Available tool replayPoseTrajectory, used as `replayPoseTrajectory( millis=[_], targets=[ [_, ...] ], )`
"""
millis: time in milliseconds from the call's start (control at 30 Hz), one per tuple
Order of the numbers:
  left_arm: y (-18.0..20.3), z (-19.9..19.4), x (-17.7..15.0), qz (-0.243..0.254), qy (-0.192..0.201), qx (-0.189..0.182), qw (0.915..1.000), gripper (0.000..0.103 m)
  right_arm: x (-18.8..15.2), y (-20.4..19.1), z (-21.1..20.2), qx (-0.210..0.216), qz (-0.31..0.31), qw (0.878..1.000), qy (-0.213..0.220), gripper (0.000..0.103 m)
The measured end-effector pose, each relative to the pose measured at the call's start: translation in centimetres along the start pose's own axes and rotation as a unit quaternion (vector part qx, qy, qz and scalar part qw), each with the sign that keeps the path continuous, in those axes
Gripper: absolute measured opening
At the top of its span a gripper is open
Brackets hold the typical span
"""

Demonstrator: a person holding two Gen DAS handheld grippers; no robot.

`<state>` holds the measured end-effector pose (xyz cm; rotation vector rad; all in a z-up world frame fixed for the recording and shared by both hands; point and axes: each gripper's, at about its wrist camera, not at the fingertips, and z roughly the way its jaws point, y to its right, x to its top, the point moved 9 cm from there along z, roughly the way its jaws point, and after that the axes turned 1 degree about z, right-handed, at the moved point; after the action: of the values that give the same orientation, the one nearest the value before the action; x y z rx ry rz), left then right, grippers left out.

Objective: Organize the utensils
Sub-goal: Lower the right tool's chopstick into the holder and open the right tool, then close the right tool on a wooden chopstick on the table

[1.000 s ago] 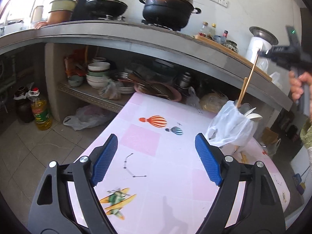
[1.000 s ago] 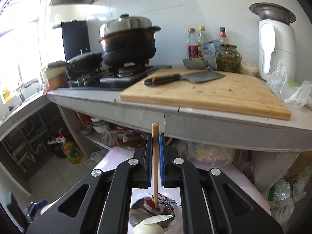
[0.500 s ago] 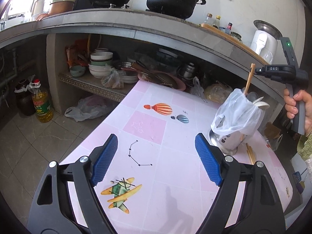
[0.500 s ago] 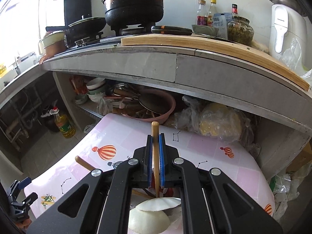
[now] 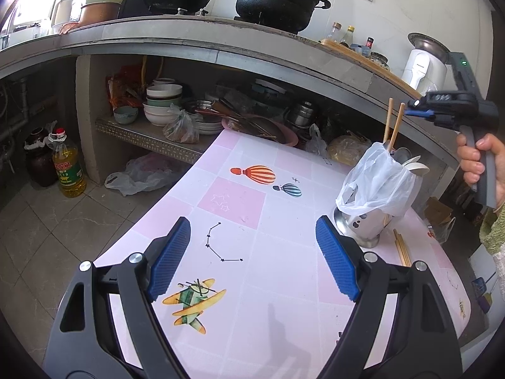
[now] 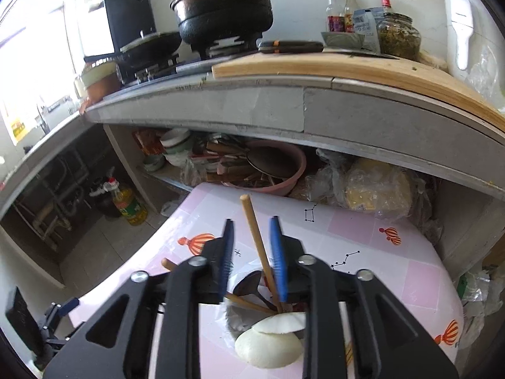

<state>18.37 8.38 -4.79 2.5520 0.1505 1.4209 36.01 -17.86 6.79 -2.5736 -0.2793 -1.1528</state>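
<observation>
A steel utensil holder (image 5: 359, 225) wrapped in a clear plastic bag (image 5: 375, 186) stands on the pink table (image 5: 240, 202), at its right side. Two wooden chopsticks (image 5: 390, 123) stick up out of it. My right gripper (image 6: 252, 259) hovers just above the holder, its jaws opening. One chopstick (image 6: 255, 237) leans loosely between the pads, its lower end inside the holder beside white spoons (image 6: 271, 341) and a dark ladle (image 6: 249, 284). My left gripper (image 5: 254, 254) hangs wide open over the middle of the table, holding nothing. From there the right gripper (image 5: 416, 112) shows in a person's hand (image 5: 479, 164).
More chopsticks (image 5: 402, 249) lie on the table beside the holder's base. A concrete counter (image 5: 221, 53) with pots overhangs the table's far edge. Bowls and pans crowd the shelf (image 5: 148, 137) beneath it. An oil bottle (image 5: 68, 170) stands on the floor to the left.
The right gripper came down over the holder with the chopstick, then its jaws parted, and the chopstick now leans free. The left gripper stayed open and almost still.
</observation>
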Motion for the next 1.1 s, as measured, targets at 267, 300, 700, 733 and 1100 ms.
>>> replayPoseTrajectory(
  millis=[267, 300, 700, 733, 1100],
  targets=[
    [1.8, -0.1, -0.8, 0.018, -0.010, -0.017, 0.9996, 0.078, -1.5, 2.6, -9.2, 0.028, 0.052, 0.996, 0.072, 0.033],
    [2.3, 0.0, -1.0, 0.023, -0.013, -0.022, 0.9994, 0.078, -2.4, 3.3, -10.2, 0.022, 0.059, 0.995, 0.077, 0.033],
    [9.4, 2.7, -5.9, 0.076, -0.091, -0.094, 0.9884, 0.078, -26.1, 9.9, -6.1, -0.060, 0.202, 0.975, -0.075, 0.019],
    [10.0, 2.8, -6.4, 0.084, -0.096, -0.097, 0.9871, 0.078, -26.9, 10.1, -5.5, -0.063, 0.209, 0.972, -0.081, 0.017],
    [11.8, 2.9, -8.7, 0.103, -0.122, -0.095, 0.9826, 0.078, -30.1, 10.3, -1.0, -0.048, 0.220, 0.967, -0.118, 0.006]
  ],
)
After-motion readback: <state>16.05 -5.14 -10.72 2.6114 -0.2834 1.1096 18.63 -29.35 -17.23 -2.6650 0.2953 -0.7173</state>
